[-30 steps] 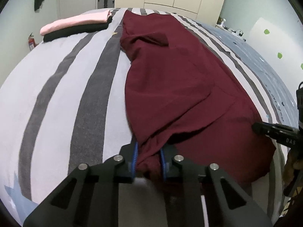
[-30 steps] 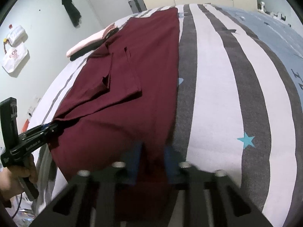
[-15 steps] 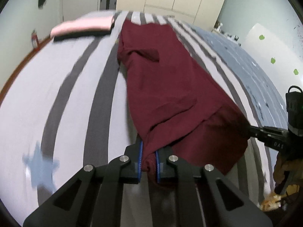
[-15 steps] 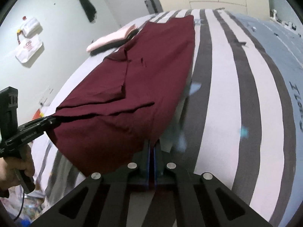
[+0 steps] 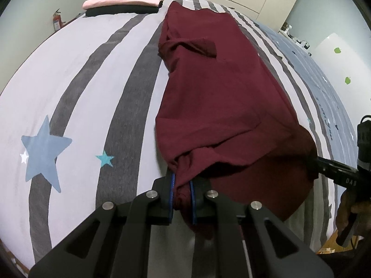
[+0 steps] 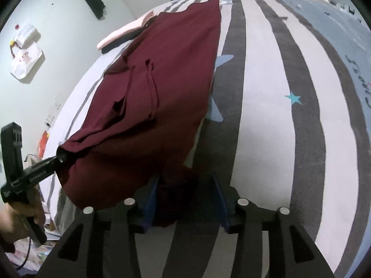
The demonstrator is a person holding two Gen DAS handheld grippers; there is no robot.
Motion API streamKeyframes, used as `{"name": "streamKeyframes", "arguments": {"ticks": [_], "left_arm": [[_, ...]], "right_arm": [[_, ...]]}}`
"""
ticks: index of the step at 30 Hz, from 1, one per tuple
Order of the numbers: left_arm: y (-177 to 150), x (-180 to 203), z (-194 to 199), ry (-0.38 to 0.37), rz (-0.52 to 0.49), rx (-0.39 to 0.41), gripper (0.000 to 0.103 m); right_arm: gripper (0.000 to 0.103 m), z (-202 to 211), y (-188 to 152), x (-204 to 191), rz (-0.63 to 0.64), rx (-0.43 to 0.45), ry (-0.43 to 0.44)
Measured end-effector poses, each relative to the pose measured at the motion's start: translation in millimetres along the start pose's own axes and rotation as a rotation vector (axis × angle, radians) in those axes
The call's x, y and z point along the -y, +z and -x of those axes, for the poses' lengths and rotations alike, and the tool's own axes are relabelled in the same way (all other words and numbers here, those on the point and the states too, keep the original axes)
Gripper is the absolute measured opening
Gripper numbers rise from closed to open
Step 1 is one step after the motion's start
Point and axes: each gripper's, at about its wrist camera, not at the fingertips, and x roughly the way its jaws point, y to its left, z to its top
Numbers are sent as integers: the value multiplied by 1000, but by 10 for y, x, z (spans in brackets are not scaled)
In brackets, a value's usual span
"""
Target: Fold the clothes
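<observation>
The striped bed [image 5: 92, 74] carries one maroon garment [image 5: 220, 97] down its middle and two folded pieces stacked at the far end, pink [image 5: 120, 0] over black [image 5: 120, 11]. My left gripper [image 5: 182, 193] pinches the garment's near corner; my right gripper [image 6: 185, 202] has just been opening, jaws spread with the hem loose between them.

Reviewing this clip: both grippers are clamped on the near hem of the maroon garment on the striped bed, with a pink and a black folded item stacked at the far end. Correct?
Not quite. Only the left gripper is clamped on the maroon garment. The right wrist view shows the right gripper with its jaws just opened, cloth loose between them. The striped bed and the folded pink item on the black item are as stated.
</observation>
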Motion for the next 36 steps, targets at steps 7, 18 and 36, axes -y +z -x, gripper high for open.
{"name": "streamKeyframes", "arguments": {"ticks": [7,18,36], "left_arm": [[11,-24,-37,-3,13,-15,9],[185,92,271,-2,-4,23,9],[2692,29,-196,-100,-116,220,9]], "right_arm": [[41,22,15,-150,30,14,87],[12,170,24,-323,60,-13,93],[11,154,2288,-314,-47,170,-11]]}}
